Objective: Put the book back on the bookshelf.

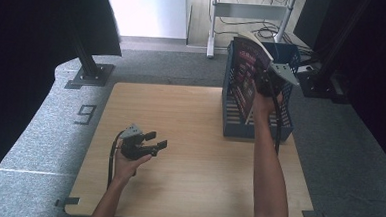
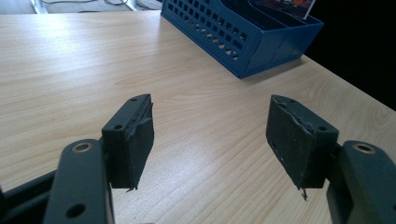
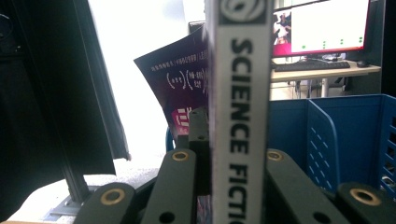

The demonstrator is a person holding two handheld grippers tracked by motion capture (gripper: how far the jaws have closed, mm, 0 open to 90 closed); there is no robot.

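Observation:
A book [image 1: 245,71] with a dark cover and red print is held upright over the blue slotted file rack [image 1: 260,128] at the table's far right. My right gripper [image 1: 263,85] is shut on it from the near side. In the right gripper view the white spine reading "SCIENCE FICTION" [image 3: 239,93] stands between the jaws of my right gripper [image 3: 229,135], with the rack's blue dividers [image 3: 327,135] behind it. My left gripper [image 1: 158,139] hovers low over the table's near left, open and empty. Its pads [image 2: 135,135] stand wide apart over bare wood.
The wooden table [image 1: 192,178] spreads between the two hands. In the left gripper view the rack [image 2: 238,42] lies ahead to the right near the table edge. Around the table are grey carpet, a black stand foot [image 1: 90,75] at far left and a monitor [image 3: 327,23].

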